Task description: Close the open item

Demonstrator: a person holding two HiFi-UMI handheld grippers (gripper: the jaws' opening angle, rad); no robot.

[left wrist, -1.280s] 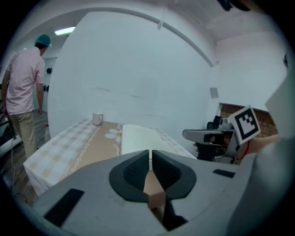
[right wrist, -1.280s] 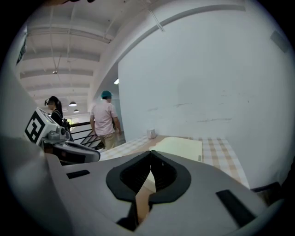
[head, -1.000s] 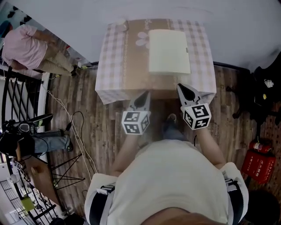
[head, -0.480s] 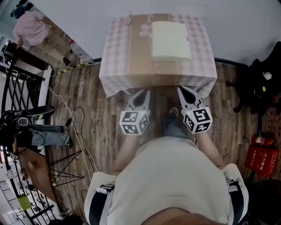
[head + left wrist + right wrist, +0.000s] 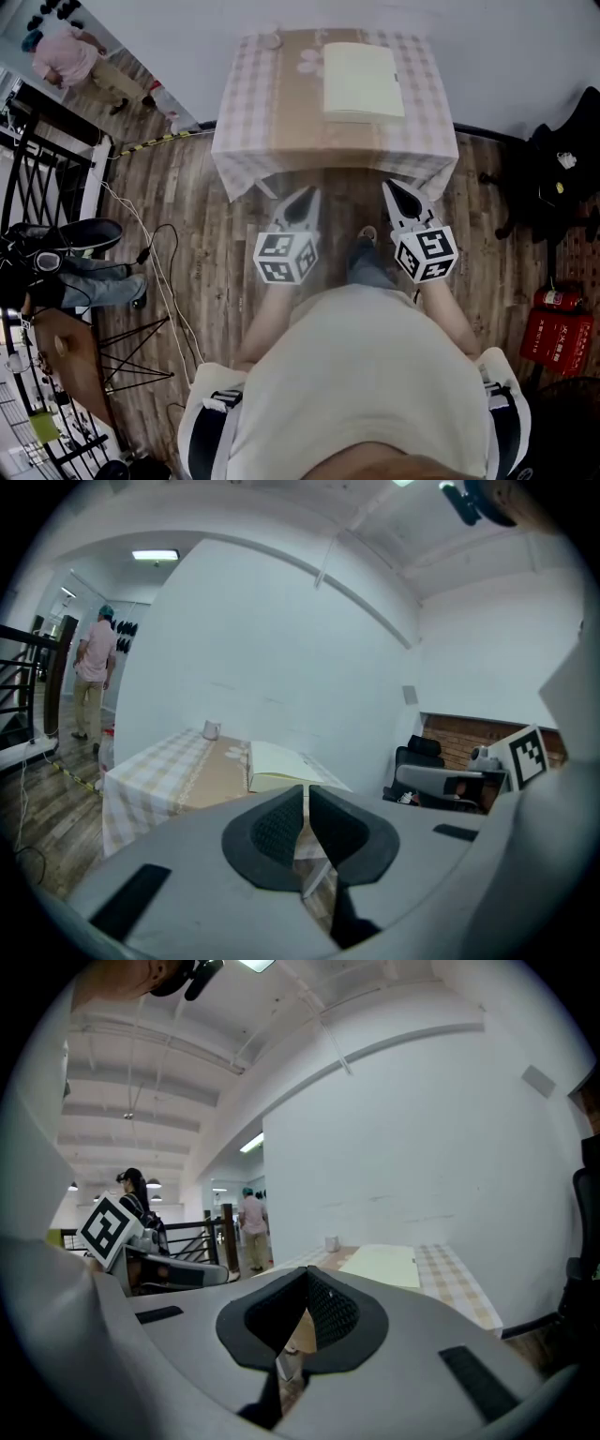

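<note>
– Fingers (image 5: 274, 834) of the left gripper (image 5: 306, 791) are pressed together but for a thin slit, with nothing between them. Do you see the same on the other side?

– Yes. The right gripper (image 5: 305, 1277) has its fingers (image 5: 334, 1312) meeting at the tips, and it holds nothing. In the head view the 2 grippers, left (image 5: 308, 195) and right (image 5: 390, 187), hang side by side over the wood floor (image 5: 187, 234), just short of the table (image 5: 246, 122) and touching nothing.

– Where is the book?

– The book (image 5: 362, 82) lies flat on the table, right of the middle and toward the far edge, well apart from both grippers. It shows as a cream slab. I cannot tell whether its cover is fully down.

– Anything else on the table?

– 1 cup (image 5: 272, 41) stands upright at the far left corner, apart from the book. Both gripper views show the book (image 5: 281, 766) (image 5: 380, 1265) straight ahead, beyond the jaws.

– And around it?

– A person (image 5: 66, 56) in a pink shirt stands far off to the left.
</note>
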